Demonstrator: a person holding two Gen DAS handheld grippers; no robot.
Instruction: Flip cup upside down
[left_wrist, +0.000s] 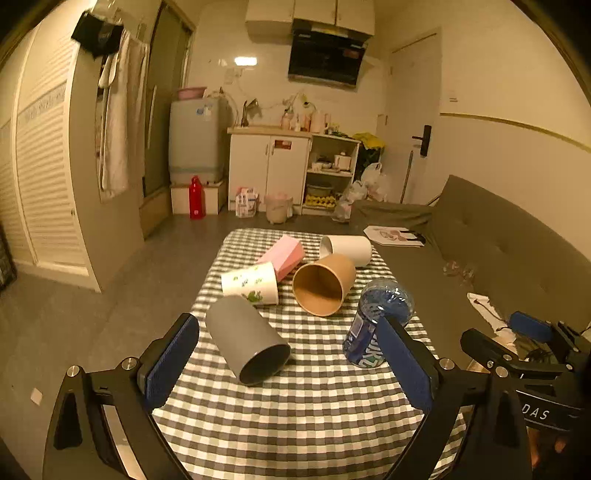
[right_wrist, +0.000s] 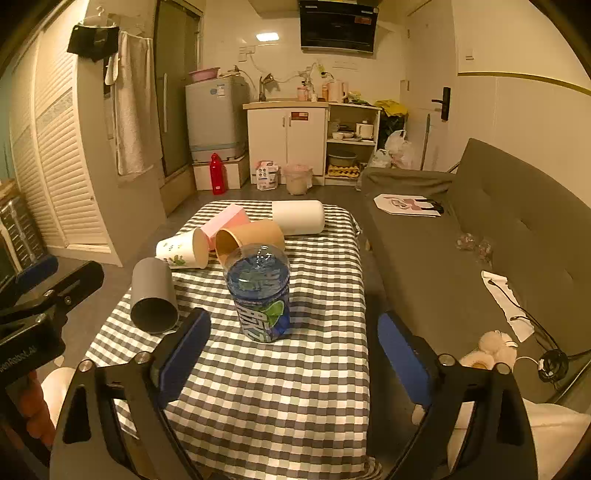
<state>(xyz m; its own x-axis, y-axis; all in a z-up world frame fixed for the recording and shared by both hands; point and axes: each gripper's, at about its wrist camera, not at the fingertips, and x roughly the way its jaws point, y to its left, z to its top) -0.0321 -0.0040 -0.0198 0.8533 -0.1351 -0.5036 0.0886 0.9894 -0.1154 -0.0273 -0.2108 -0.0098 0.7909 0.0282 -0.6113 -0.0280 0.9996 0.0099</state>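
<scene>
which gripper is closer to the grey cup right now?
Left. The left gripper has the grey cup lying between its open jaws; the right gripper faces the blue bottle, cup off to its left.

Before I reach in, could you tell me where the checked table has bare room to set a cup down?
The near end of the checked table is bare, from the grey cup and the blue bottle to the near edge. A strip right of the bottle is free too. The far half is crowded: frog cup, pink box, brown cup, white cup.
</scene>
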